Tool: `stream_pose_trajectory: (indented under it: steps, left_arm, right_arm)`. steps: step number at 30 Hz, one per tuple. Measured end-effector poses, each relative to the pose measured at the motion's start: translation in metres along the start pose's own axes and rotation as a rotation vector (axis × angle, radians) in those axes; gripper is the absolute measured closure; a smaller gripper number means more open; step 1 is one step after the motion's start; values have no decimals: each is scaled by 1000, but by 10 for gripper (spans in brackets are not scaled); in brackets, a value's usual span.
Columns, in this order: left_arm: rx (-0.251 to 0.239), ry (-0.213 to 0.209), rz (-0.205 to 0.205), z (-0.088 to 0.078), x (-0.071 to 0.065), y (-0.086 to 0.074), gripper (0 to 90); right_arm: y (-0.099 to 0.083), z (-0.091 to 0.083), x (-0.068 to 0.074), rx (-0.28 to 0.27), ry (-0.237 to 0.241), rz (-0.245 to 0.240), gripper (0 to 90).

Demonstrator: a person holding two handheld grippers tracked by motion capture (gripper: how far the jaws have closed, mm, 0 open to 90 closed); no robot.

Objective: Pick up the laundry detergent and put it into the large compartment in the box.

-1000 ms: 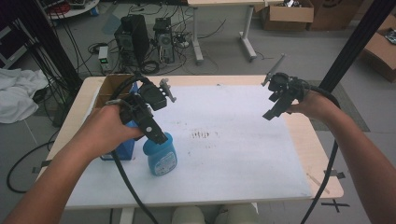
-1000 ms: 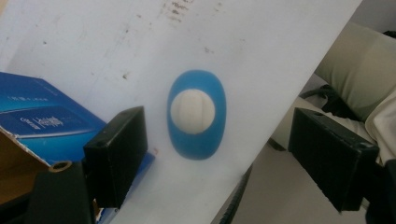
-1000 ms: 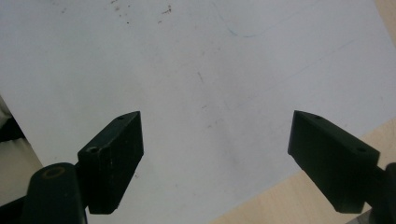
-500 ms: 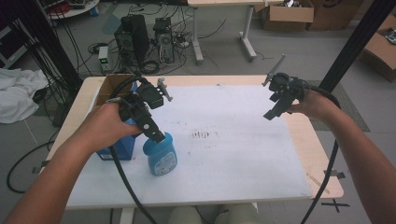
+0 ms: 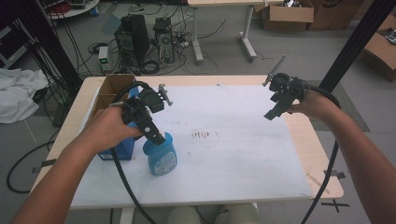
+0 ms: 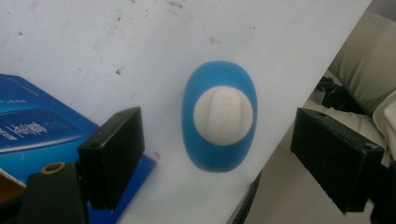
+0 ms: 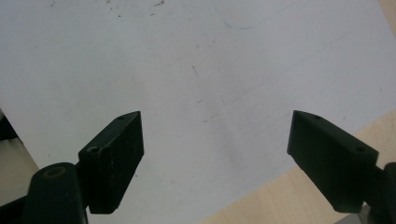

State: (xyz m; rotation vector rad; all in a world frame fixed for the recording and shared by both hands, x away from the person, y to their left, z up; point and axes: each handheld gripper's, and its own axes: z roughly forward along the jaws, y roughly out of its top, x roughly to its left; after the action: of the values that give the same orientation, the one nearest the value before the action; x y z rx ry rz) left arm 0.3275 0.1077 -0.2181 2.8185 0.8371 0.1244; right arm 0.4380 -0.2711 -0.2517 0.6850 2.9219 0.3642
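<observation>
1. Both jaws of the left gripper [image 6: 217, 149] stand wide apart and hold nothing; they have just been opening, with the bottle's cap below the gap and clear of both pads.
2. Seen from the left gripper view, the bottle [image 6: 219, 122] stands upright on the white sheet [image 6: 140, 42], blue shoulders around a white cap [image 6: 223, 114].
3. From the high view, the left gripper [image 5: 156, 137] points down just over the bottle [image 5: 161, 156], near the table's front left.
4. Just beside the bottle lies a blue box [image 5: 119, 149], at its left.
5. Behind the blue box sits an open carton [image 5: 109, 88] at the table's left edge.
6. Right gripper [image 5: 275, 111] hangs over the sheet's far right side, well apart from the bottle.
7. Its jaws are spread wide too, gripping nothing, with bare sheet [image 7: 196, 93] and a strip of wooden table [image 7: 280, 196] below.
</observation>
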Motion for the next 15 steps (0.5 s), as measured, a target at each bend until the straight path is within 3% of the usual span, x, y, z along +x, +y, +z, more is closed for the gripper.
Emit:
stream_pose_trajectory:
  steps: [15]
  left_arm:
    - [29, -5, 3, 20, -1, 2, 183]
  right_arm:
    - [2, 5, 1, 4, 7, -4, 185]
